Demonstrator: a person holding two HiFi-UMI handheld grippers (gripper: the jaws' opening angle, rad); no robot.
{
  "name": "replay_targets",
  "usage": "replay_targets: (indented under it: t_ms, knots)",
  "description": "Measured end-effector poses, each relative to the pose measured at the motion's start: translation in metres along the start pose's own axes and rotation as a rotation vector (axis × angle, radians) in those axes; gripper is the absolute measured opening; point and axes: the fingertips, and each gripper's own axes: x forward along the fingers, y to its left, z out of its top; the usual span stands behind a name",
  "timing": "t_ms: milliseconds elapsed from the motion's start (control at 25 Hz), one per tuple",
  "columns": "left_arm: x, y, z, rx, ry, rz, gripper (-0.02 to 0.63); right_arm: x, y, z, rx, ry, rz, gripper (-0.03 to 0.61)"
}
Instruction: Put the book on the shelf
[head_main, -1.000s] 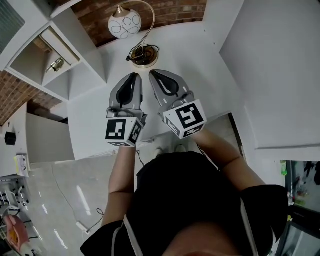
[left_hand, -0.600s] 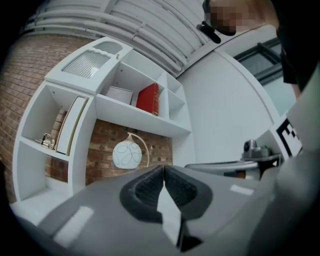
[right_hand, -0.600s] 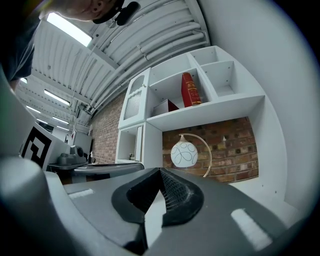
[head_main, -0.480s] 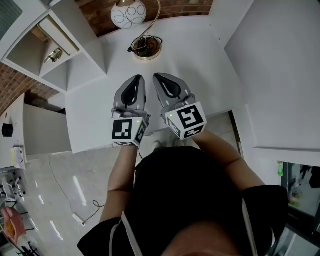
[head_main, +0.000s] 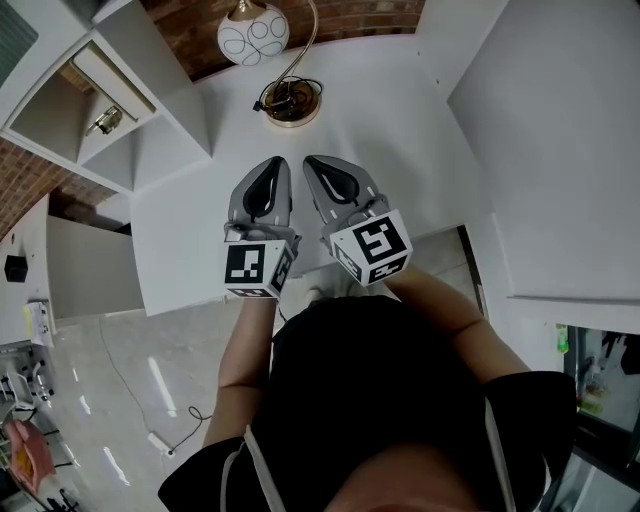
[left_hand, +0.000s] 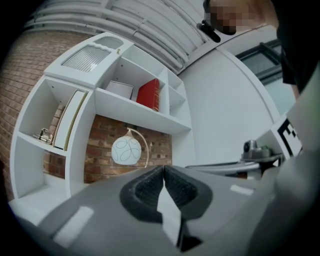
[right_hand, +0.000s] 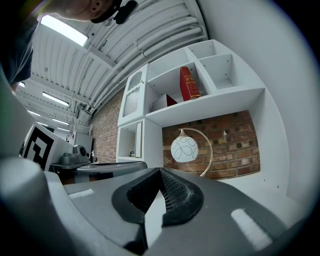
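White desk (head_main: 400, 130) against a brick wall (head_main: 360, 15); globe lamp (head_main: 253, 32) on it; pale glossy floor (head_main: 110, 370) below.

book (right_hand: 189, 83): red, standing | in upper compartment of white shelf (right_hand: 215, 104)

Head view downward, gripper views sharing shelf (left_hand: 135, 111)

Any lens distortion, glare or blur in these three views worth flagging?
Head view: sharp, evenly lit, the white desk shows little texture, edges bend mildly. Left gripper view: strong fisheye, black corner vignette, shelf unit bowed, the left tool up close slightly soft. Right gripper view: same fisheye and vignette, strip light glares at top left, lamp crisp.
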Motion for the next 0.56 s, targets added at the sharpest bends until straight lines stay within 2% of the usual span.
replay_targets:
  t_ms: [200,360,560]
  knots:
    - [0.0049,-0.0025,0.0006,0.0,-0.005,-0.012,0.009,0.0009,-0.0009,0.0005,0.011,0.01,0.009,-0.003]
    - [0.0079,-0.0028,-0.0008,-0.011,0.004,-0.01,0.009,0.0015,-0.0017,0.001,0.063,0.027,0.022,-0.003]
    - [0.0089,-0.0061,0.0027,-0.006,0.004,-0.019,0.011,0.0013,-0.0016,0.0021,0.043,0.037,0.028,-0.003]
